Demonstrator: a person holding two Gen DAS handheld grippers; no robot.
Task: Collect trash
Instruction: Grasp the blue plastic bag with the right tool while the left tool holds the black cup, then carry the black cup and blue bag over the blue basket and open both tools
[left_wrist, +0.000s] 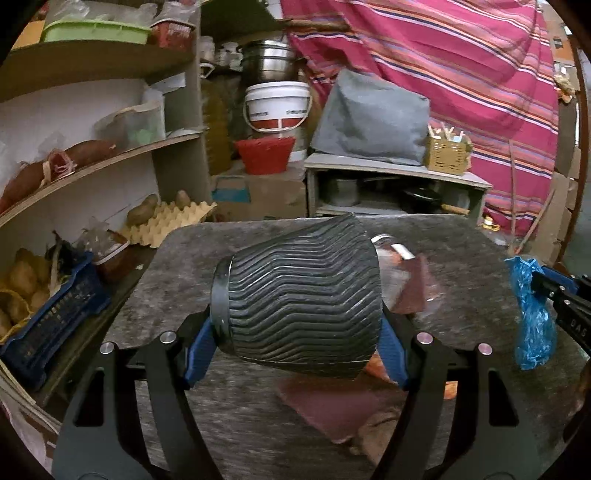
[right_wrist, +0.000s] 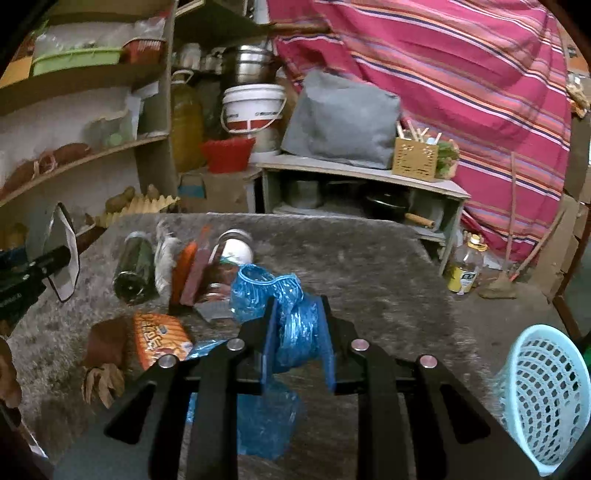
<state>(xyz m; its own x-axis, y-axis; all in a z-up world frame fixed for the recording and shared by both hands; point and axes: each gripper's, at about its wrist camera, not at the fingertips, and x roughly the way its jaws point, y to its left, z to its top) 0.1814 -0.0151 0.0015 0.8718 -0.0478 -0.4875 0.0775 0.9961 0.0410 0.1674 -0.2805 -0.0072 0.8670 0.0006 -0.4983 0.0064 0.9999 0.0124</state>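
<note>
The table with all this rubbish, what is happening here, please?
A person with two hand-held tongs is collecting trash from the table. The left tongs hold a black ribbed cup on its side. The right tongs are shut on a blue plastic bag. A light blue basket stands at the right.

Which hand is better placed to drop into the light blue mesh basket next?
Right. The right gripper pinches the crumpled blue plastic bag, and the light blue mesh basket is on its side. The left gripper holds the black ribbed cup.
</note>
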